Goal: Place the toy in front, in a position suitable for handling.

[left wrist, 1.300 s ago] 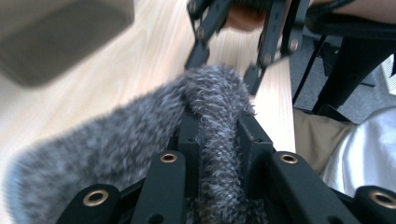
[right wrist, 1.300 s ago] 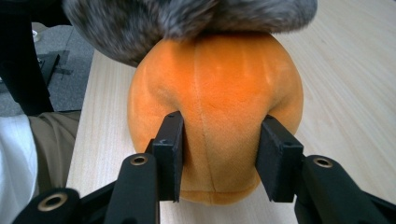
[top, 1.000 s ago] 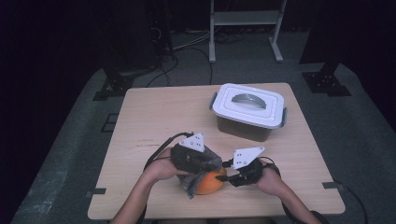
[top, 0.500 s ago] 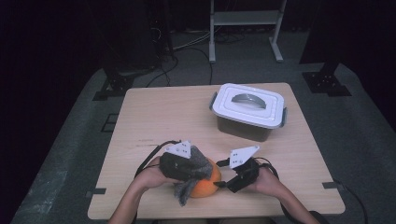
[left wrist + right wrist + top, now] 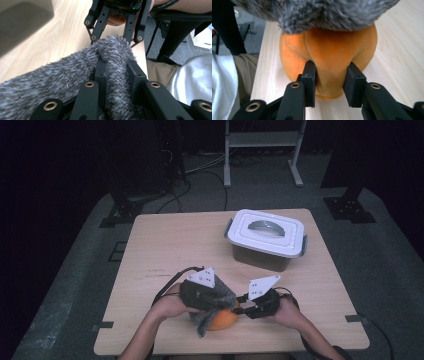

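An orange plush ball (image 5: pixel 226 321) lies near the table's front edge, with a grey fuzzy cloth (image 5: pixel 204 322) draped over its top and left side. My left gripper (image 5: pixel 212 301) is shut on a fold of this cloth (image 5: pixel 62 75); in the left gripper view my jaws (image 5: pixel 116 67) pinch the fold. My right gripper (image 5: pixel 239 311) comes in from the right, and its jaws have just been closing. In the right gripper view they (image 5: pixel 332 75) press into the orange ball (image 5: pixel 329 42), under the cloth's edge (image 5: pixel 324 10). The right gripper (image 5: pixel 115 39) faces mine at the cloth's far end.
A grey storage box with a white clip-on lid (image 5: pixel 265 232) stands at the back right of the wooden table (image 5: pixel 165 245). The person's forearms enter from the front edge. Dark floor, cables and a white shelf frame (image 5: pixel 262 140) lie beyond the table.
The left gripper with the cloth swung slightly left and came back right. The right gripper stays at the ball's right side.
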Motion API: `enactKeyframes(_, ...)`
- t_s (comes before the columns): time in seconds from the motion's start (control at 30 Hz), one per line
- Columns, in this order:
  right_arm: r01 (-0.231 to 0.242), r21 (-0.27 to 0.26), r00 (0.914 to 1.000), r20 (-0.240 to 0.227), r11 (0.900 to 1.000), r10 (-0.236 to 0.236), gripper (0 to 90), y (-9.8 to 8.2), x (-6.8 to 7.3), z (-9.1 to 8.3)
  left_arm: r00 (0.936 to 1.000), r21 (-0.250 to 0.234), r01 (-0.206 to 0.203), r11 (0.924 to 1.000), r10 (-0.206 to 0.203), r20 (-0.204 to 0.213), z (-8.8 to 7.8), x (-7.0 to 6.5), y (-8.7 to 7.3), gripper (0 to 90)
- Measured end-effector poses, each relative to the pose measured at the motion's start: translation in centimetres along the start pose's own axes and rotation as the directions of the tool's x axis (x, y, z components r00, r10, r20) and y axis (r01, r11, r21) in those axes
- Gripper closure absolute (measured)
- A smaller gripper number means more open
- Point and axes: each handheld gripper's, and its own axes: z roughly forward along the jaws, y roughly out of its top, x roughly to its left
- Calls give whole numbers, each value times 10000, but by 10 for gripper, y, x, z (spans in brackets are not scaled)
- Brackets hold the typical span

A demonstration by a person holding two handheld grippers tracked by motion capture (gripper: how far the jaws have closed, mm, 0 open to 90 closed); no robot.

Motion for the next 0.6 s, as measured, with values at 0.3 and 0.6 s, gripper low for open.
enactKeyframes(0.3, -290, -270, 9991, 311, 9992, 299, 641, -1, -5, -16, 9952, 710, -174, 9973, 242, -951, -6, 2, -7, 733)
enactKeyframes(0.6, 92, -667, 9949, 1008, 9977, -24, 282, 3, -2, -6, 9928, 599, 283, 9978, -211, -1180, -7, 15, -17, 734)
